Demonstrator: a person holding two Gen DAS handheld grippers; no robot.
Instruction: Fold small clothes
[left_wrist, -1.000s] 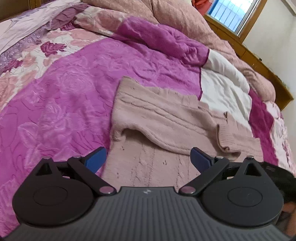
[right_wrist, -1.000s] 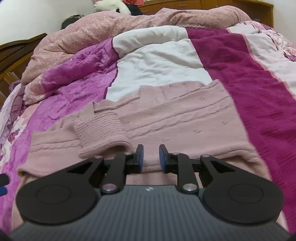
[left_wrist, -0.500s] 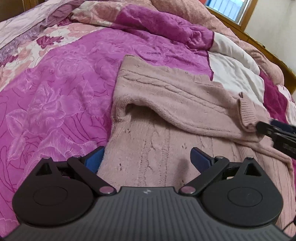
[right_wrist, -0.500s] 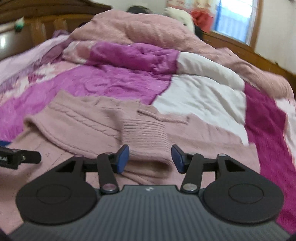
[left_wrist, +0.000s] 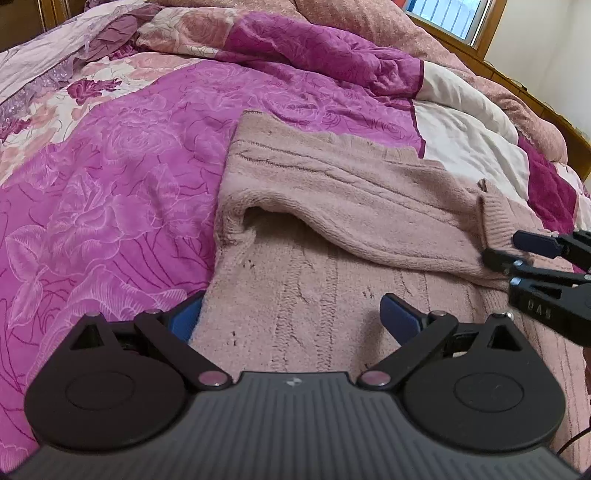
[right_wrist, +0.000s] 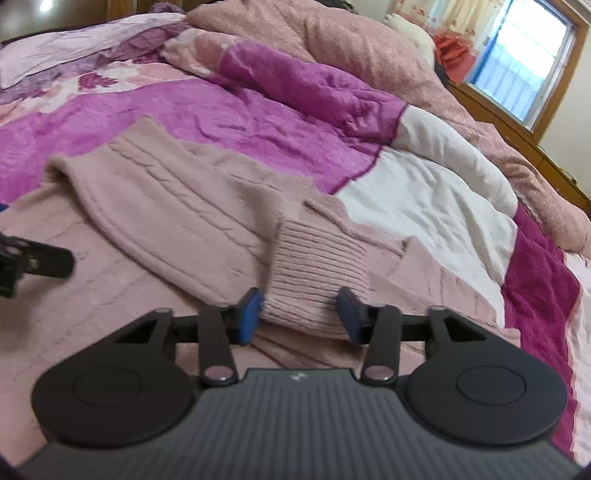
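Observation:
A pale pink knitted sweater (left_wrist: 332, 280) lies flat on the bed, with one sleeve (left_wrist: 351, 199) folded across its body. My left gripper (left_wrist: 291, 319) is open low over the sweater's near left edge, one pad off the knit and one above it, gripping nothing. My right gripper (right_wrist: 300, 314) has the sleeve's ribbed cuff (right_wrist: 314, 273) between its blue pads. Its jaws are closing, and the pads stand at the cuff's two sides without squeezing it. In the left wrist view the right gripper (left_wrist: 513, 249) enters from the right at the cuff (left_wrist: 496, 218).
The bed is covered by a magenta floral quilt (left_wrist: 110, 192) and a white and dark red blanket (right_wrist: 424, 195). A heaped pink duvet (right_wrist: 351, 48) lies along the far side. A wooden bed frame and a window (right_wrist: 517, 62) stand behind it.
My left gripper sank closer to the sweater. My right gripper rolled, swung across to the sleeve cuff, widened its jaws, and now has the cuff between them.

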